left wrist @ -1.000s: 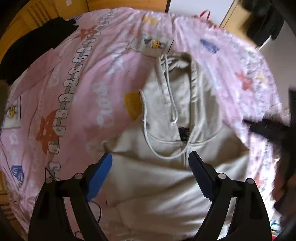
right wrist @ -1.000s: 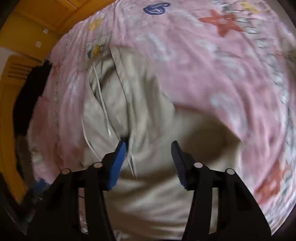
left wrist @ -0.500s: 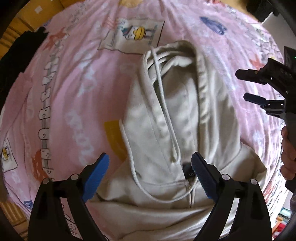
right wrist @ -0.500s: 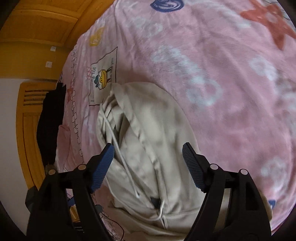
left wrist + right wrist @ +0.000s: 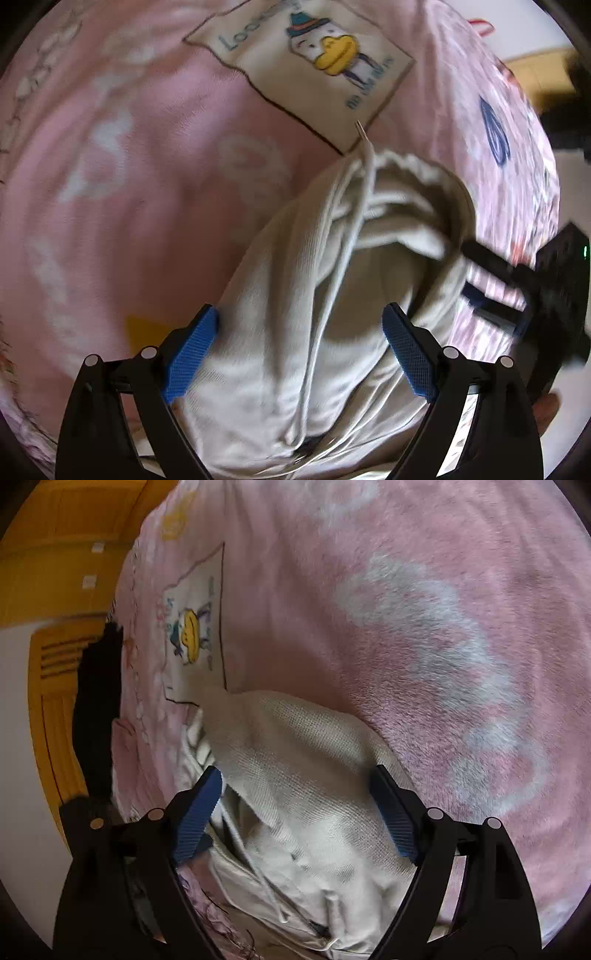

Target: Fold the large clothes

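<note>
A beige hoodie (image 5: 288,332) lies on a pink blanket (image 5: 129,184) spread over a bed, with its hood toward the top of the frame in the left wrist view and filling the lower centre there. The hood's gathered rim (image 5: 406,166) sits just below a cream patch (image 5: 306,74) printed with a cartoon figure holding something yellow, and a white drawstring (image 5: 343,258) runs from that rim down the middle of the garment. The left gripper (image 5: 299,332) hangs over the hood with its 2 blue-padded fingers (image 5: 192,350) set wide apart, 1 at each side of the cloth; whether the pads touch the fabric cannot be told. At the right edge of the same view the right gripper (image 5: 484,277) shows blurred, its 2 dark fingers apart beside the hood's right flank, and part of a hand (image 5: 546,410) appears below it. In the right wrist view the right gripper (image 5: 295,797) spans the hood (image 5: 295,775) in the lower centre; its jaws have just been opening and now stand wide, the cloth lying between the blue pads (image 5: 199,812) with nothing clamped. There the cartoon patch (image 5: 195,627) is in the upper left, and a black garment (image 5: 96,709) lies along the blanket's left border against yellow wooden furniture (image 5: 55,572).
</note>
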### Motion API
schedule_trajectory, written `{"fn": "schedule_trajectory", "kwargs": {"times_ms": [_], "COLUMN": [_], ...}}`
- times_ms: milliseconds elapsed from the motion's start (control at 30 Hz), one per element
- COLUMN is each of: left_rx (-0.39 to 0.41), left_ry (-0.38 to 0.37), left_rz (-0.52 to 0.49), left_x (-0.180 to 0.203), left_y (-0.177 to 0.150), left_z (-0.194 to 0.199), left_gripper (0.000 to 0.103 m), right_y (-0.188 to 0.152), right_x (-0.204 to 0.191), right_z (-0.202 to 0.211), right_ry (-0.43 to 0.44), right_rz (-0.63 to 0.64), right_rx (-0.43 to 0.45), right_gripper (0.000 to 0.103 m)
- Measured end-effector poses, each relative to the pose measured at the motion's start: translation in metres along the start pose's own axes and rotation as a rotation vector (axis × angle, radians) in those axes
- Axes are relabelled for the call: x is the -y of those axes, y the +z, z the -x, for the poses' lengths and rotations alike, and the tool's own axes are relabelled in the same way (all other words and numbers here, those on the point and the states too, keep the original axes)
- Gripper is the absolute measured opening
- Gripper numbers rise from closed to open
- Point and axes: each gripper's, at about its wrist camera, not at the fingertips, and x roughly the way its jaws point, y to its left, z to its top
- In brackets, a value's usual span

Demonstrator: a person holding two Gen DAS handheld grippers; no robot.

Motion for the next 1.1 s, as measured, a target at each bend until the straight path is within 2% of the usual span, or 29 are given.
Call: {"fn": "schedule_trajectory", "kwargs": {"times_ms": [67,100,167,200,233,267,300,400,467,600,767,833,1000,1100], "left_rx": [-0.001,0.004,0.013,0.016,0.012,0.013,0.02,0.04,0.05,0.073,0.119,0.144,0.223,0.249], "left_ry": [-0.01,-0.004,0.002,0.005,-0.004,-0.008,-0.009,-0.05,-0.085,-0.128,-0.142,-0.155,-0.215,-0.307], "left_rz": [0.035,0.04,0.047,0.059,0.068,0.078,0.083,0.09,0.084,0.053,-0.013,-0.038,-0.029,0.023], "left_x": [-0.003,-0.003,-0.001,-0.001,-0.003,-0.004,-0.005,-0.008,-0.01,-0.01,-0.008,-0.014,-0.038,-0.056], "left_y": [0.008,0.009,0.01,0.007,0.009,0.006,0.005,-0.004,-0.014,-0.045,-0.086,-0.106,-0.167,-0.211], "left_z": [-0.008,-0.01,-0.013,-0.014,-0.014,-0.012,-0.009,0.004,0.013,0.037,0.062,0.071,0.081,0.073], "left_gripper": [0.087,0.083,0.068,0.05,0.046,0.042,0.035,0.02,0.016,0.015,0.015,0.015,0.015,0.016], "right_y": [0.003,0.003,0.001,-0.001,-0.003,-0.006,-0.012,-0.024,-0.031,-0.056,-0.114,-0.137,-0.201,-0.236], "right_x": [-0.007,-0.012,-0.017,-0.022,-0.028,-0.033,-0.038,-0.047,-0.05,-0.065,-0.099,-0.103,-0.097,-0.083], "right_z": [-0.003,-0.005,-0.008,-0.009,-0.01,-0.01,-0.008,-0.001,0.004,0.03,0.064,0.077,0.107,0.109], "right_ry": [-0.033,-0.063,-0.086,-0.112,-0.14,-0.165,-0.188,-0.223,-0.217,-0.187,-0.199,-0.192,-0.142,-0.116], "right_rz": [0.049,0.081,0.123,0.163,0.217,0.255,0.302,0.381,0.385,0.436,0.656,0.7,0.715,0.704], "right_rx": [0.005,0.01,0.015,0.024,0.03,0.037,0.055,0.107,0.133,0.207,0.28,0.305,0.348,0.327], "right_gripper": [0.082,0.082,0.081,0.071,0.062,0.046,0.039,0.031,0.028,0.027,0.027,0.027,0.026,0.026]}}
